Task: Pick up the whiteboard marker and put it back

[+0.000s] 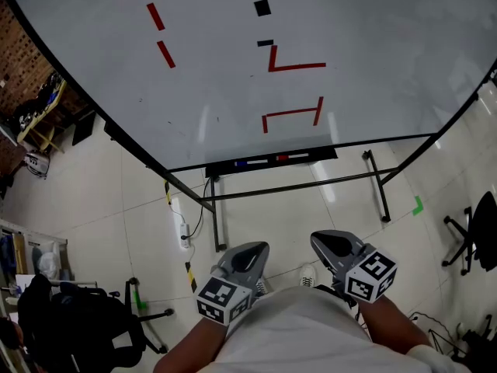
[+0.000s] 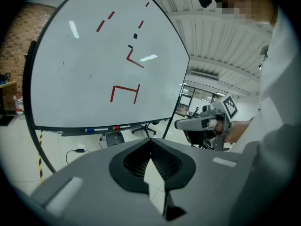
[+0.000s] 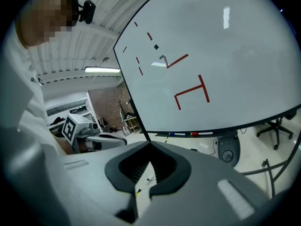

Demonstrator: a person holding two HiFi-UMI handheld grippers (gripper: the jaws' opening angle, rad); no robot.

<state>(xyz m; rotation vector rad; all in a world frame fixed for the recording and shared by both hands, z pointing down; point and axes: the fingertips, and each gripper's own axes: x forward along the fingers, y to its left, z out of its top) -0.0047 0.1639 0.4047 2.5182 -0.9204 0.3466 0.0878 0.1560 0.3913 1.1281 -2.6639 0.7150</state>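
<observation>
A big whiteboard (image 1: 233,61) with red strokes stands ahead. Its black tray (image 1: 326,154) holds a blue-capped marker (image 1: 241,163) and a red-capped marker (image 1: 282,158), lying end to end. The left gripper view shows the same blue-capped marker (image 2: 91,130) and red-capped marker (image 2: 116,127); the right gripper view shows the blue-capped marker (image 3: 175,134) and red-capped marker (image 3: 195,134). My left gripper (image 1: 245,259) and right gripper (image 1: 334,247) are held low against the person's body, well short of the tray. Both are shut with nothing between the jaws.
The board's black stand has a crossbar (image 1: 295,186) and feet reaching toward me. A power strip (image 1: 184,235) and cable lie on the floor at left. An office chair (image 1: 474,231) stands at right, a dark chair with bags (image 1: 70,317) at lower left.
</observation>
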